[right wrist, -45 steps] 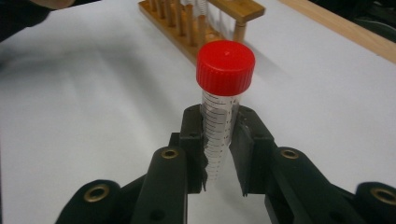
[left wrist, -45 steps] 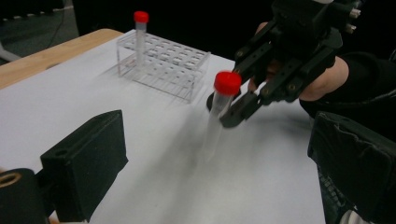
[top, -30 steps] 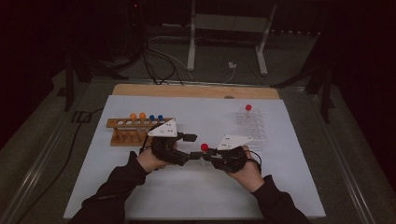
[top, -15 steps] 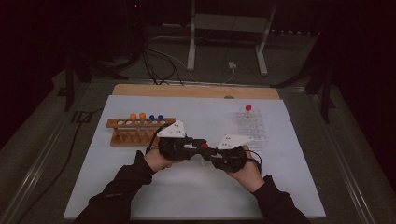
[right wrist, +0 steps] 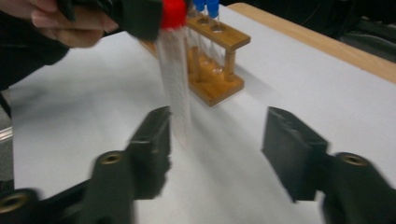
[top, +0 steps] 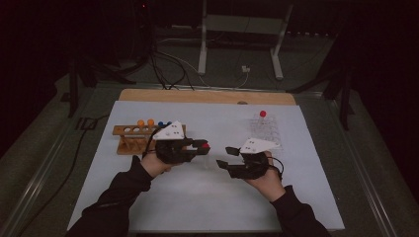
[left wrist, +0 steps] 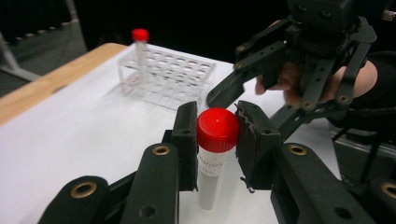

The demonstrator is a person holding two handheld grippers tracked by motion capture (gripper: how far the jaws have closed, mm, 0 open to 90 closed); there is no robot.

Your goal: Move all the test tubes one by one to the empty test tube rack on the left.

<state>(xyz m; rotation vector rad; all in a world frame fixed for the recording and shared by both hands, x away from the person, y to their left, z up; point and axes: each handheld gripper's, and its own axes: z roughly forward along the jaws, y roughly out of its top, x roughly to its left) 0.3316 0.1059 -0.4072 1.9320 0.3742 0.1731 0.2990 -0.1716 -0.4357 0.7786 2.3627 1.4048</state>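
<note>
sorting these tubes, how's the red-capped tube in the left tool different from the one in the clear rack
The held tube is clamped at its cap between the pads of the left tool, off any rack; the racked tube stands alone in a corner hole of the clear rack. The held tube looks cloudy with faint print; the racked one looks clear. Both stand upright and have red caps.

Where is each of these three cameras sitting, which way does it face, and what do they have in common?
High view: above the person's side, looking forward and down on the table; both forearms, left gripper, right gripper.
Left gripper view: rides the left gripper, looks along its jaws, shut on the red-capped tube, toward the clear rack and right gripper.
Right gripper view: rides the right gripper, jaws open, faces the wooden rack.
Shared: the tube, in all three.
</note>
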